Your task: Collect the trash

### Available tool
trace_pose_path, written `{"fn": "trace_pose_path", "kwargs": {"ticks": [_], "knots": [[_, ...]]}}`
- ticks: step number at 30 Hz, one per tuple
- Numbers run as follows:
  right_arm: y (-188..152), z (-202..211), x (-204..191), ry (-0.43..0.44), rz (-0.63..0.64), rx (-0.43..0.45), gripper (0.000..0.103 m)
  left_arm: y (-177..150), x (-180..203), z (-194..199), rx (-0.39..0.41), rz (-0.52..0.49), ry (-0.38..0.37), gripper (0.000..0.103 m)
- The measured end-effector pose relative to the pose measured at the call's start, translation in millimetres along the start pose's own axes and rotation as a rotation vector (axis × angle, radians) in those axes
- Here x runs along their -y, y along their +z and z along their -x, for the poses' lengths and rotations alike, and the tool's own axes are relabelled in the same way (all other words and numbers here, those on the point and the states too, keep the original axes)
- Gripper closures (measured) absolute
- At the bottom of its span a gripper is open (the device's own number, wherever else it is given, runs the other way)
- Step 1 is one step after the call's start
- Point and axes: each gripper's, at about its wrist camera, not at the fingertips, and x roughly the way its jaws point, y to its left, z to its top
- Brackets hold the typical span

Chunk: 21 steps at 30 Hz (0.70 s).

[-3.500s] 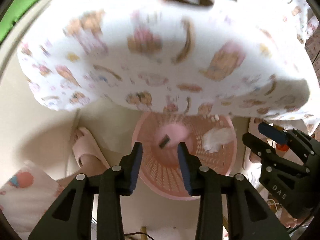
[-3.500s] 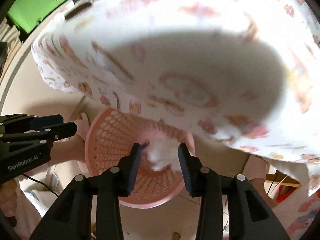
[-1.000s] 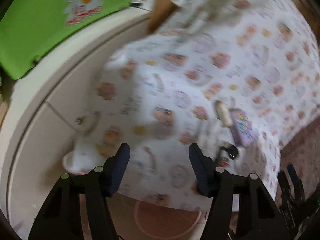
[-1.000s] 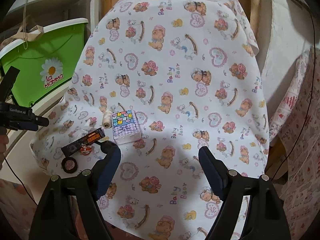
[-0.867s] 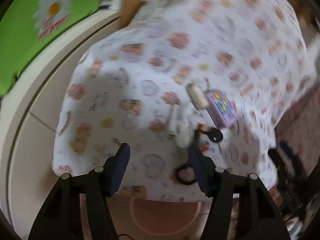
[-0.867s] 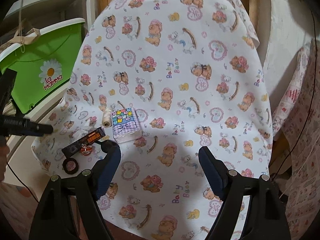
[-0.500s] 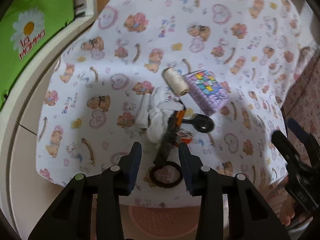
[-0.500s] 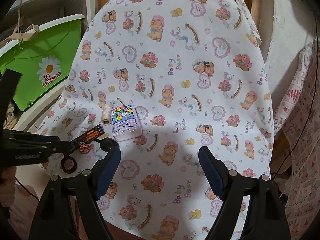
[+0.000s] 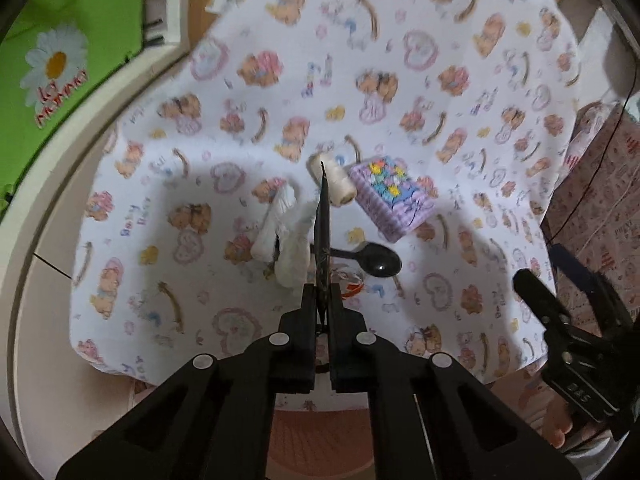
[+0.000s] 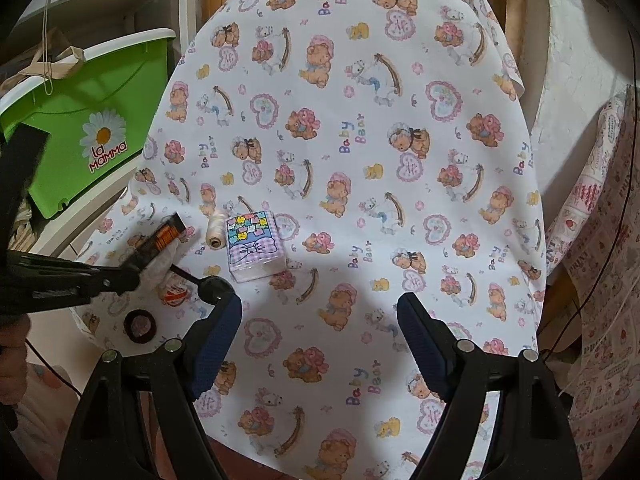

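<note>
L claw (image 9: pixel 323 300) has just been closing & is now clenched on a flat black wrapper (image 9: pixel 322 216) w/ orange print; in the left wrist view the wrapper shows edge-on, a thin dark strip standing up from between the pads, and in the right wrist view it sticks out past the claw tips, tilted up over the desk (image 10: pixel 360 160). Just beside the wrapper, on its left in the left wrist view, lies a crumpled white tissue (image 9: pixel 288 236), resting on the bear-print cloth (image 9: pixel 240 120) that covers the desk. On the other side a black plastic spoon (image 9: pixel 376 262) lies w/ its bowl pointing away from the claw, and an orange-and-white scrap (image 10: pixel 174 292) sits near its handle. Further out, a spool of cream thread (image 9: pixel 334 180) lies touching or nearly touching a purple gingham tissue pack (image 9: pixel 394 196). A dark round ring-shaped item (image 10: pixel 140 326) lies near the desk's front edge, below the L claw in the right wrist view. R claw (image 10: pixel 320 344) hangs over bare cloth nearer the front edge, released, pads wide apart w/ nothing between them, well apart from the clutter. A green bin (image 10: pixel 92 120) w/ a daisy logo sits on a shelf off to the left of the desk. A pink basket (image 9: pixel 316 432) shows below the desk edge behind the L claw, mostly hidden.
</note>
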Motion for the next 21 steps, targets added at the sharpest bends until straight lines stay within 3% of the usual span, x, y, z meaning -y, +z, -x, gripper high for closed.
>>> {"fn": "trace_pose_path", "kwargs": {"ticks": [7, 10, 13, 18, 21], "knots": [[4, -1, -8, 0.05, -0.046, -0.005, 0.021, 2, -10, 41, 0.165, -0.015, 0.176, 0.099], [7, -4, -18, 0.08, -0.066, -0.005, 0.021, 3, -15, 33, 0.126, -0.032, 0.293, 0.099], [10, -11, -33, 0.133, -0.066, -0.015, 0.022, 3, -26, 31, 0.112, -0.003, 0.274, 0.099], [10, -31, -60, 0.224, -0.056, -0.073, 0.052, -1, -29, 34, 0.124, -0.011, 0.283, 0.099], [8, -44, -73, 0.249, -0.055, -0.109, 0.059, -2, -29, 30, 0.112, -0.009, 0.276, 0.099]]}}
